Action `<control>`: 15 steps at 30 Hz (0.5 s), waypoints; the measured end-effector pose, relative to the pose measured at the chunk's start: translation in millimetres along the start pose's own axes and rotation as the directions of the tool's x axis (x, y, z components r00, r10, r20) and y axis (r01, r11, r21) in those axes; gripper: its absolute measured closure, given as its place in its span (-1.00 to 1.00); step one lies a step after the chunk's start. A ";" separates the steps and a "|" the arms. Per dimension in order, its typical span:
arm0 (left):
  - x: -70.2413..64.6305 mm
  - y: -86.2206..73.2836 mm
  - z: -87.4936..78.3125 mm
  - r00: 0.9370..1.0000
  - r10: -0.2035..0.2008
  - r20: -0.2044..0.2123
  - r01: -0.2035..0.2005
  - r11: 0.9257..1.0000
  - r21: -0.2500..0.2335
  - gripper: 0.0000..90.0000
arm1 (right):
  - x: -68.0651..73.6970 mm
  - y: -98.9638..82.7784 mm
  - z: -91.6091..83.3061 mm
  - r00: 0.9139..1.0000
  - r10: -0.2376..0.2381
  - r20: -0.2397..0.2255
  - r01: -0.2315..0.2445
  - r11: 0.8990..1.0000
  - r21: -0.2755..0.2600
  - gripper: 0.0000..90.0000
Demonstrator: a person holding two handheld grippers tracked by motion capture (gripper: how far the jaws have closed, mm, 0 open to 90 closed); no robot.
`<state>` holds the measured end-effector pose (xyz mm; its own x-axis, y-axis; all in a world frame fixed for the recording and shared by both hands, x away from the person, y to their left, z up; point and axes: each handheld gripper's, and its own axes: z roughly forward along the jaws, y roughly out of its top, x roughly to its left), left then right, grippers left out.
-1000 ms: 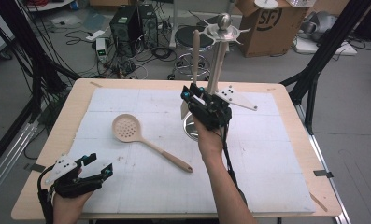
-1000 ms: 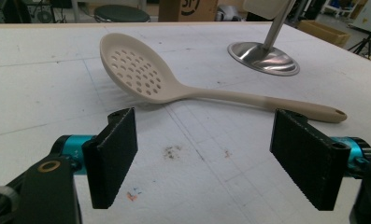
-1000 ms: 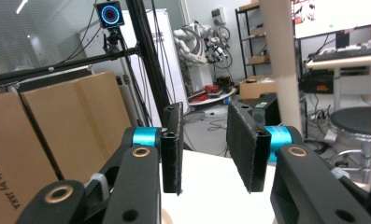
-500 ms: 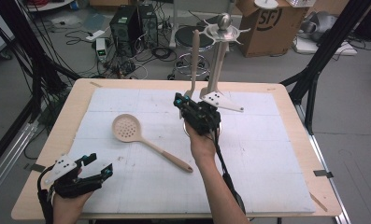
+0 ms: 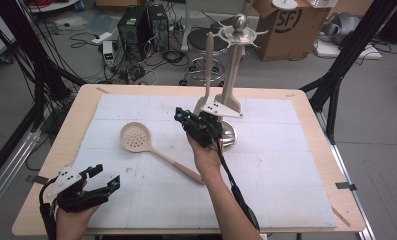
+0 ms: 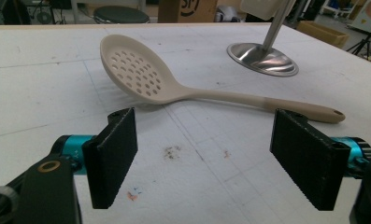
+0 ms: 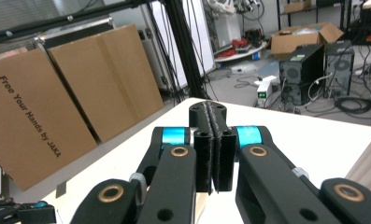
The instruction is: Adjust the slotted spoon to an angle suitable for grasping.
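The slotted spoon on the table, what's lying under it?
Under the slotted spoon there is just the white table mat; its bowl and handle rest flat on it. The handle's far end passes beneath the person's right hand, so that tip is covered in the high view.

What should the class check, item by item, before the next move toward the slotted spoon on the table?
1. Slotted spoon lies flat on the table, free of both claws: ok.
2. Left claw open, spoon handle ahead of it: ok.
3. Right claw open for a grasp: not ok, pads shut with nothing between.
4. Spoon clear of the metal stand: ok.
5. Spatula secure on the stand: cannot tell.
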<state>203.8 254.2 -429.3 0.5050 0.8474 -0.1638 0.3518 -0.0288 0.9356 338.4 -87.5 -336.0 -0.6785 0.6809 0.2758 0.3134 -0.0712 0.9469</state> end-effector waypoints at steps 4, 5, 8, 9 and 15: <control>0.4 -0.1 -0.4 1.000 -0.001 -0.001 0.001 1.000 -0.001 -0.47 | -0.8 -2.7 4.1 1.000 0.011 0.001 -0.011 1.000 0.018 0.99; 0.5 -0.1 -0.4 1.000 -0.001 -0.001 0.001 1.000 -0.001 -0.47 | -0.9 -3.4 4.9 1.000 0.009 -0.003 -0.009 1.000 0.024 0.99; 0.2 -0.1 -0.4 1.000 -0.001 0.000 0.001 1.000 -0.002 -0.47 | -0.6 -6.2 8.3 1.000 0.021 -0.008 -0.020 0.999 0.050 0.99; 0.0 -0.2 -0.4 1.000 -0.003 0.001 0.003 1.000 -0.001 -0.47 | -0.8 -7.4 10.0 1.000 0.025 -0.013 -0.024 0.998 0.057 0.99; 0.2 -0.4 -0.3 1.000 -0.004 0.003 0.004 1.000 -0.002 -0.47 | -4.3 -16.2 20.8 0.997 0.064 -0.030 -0.060 0.991 0.122 0.99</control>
<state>203.5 254.6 -429.5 0.5062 0.8457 -0.1688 0.3525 -0.0243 0.9355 350.1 -74.0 -355.9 -0.6767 0.6526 0.3408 0.4325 -0.0222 0.9014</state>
